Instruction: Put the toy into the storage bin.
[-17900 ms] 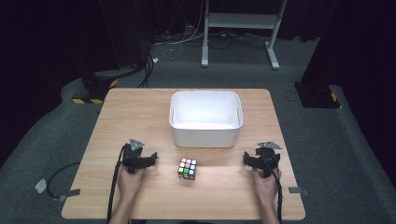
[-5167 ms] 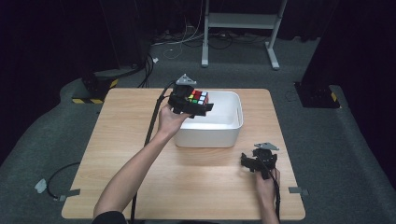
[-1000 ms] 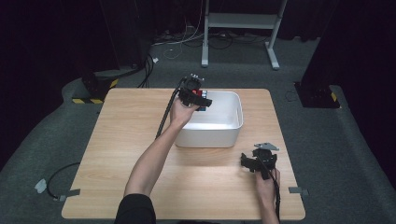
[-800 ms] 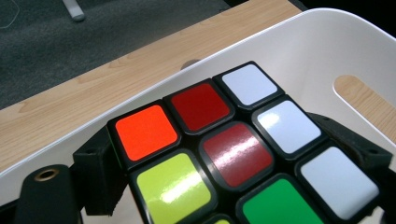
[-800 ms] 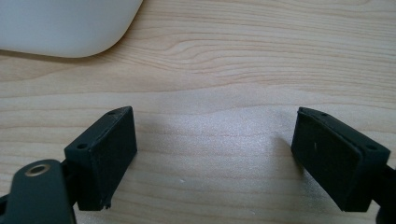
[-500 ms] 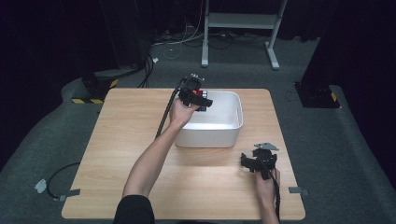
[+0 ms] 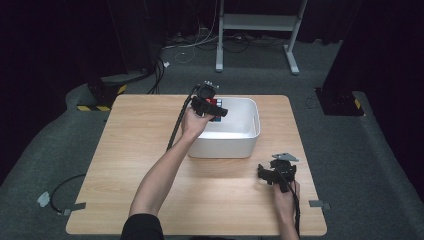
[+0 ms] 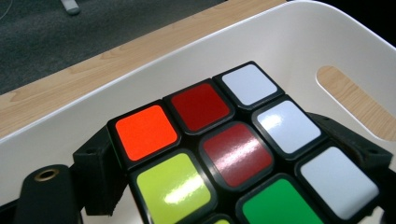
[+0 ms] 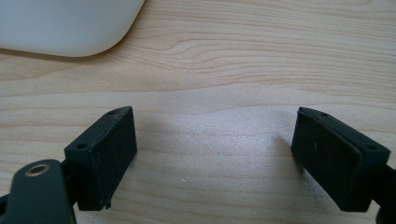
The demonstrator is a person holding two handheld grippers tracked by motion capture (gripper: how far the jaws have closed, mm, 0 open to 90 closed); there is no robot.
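Observation:
A Rubik's cube (image 7: 216,104) with red, white, orange, yellow and green stickers is held over the back left part of the white bin (image 7: 253,128). My left gripper (image 7: 214,111) is shut on it. In the left gripper view, the cube (image 8: 236,156) sits between both jaws of the left gripper (image 8: 229,149), with the bin's inner wall (image 8: 299,42) behind it. My right gripper (image 7: 263,172) rests on the wooden table (image 7: 135,145) in front of the bin's right corner. That right gripper (image 9: 215,154) is open, with bare wood between its jaws.
The bin's rounded corner (image 9: 70,23) lies just ahead of the right gripper. A handle slot (image 8: 355,102) cuts the bin's wall. Cables and a white stand (image 7: 255,22) are on the floor beyond the table's far edge.
The cube, once on the table in front of the bin, is now lifted over the bin in my left gripper. Over the last second it edged slightly rightward. The right gripper stayed put.

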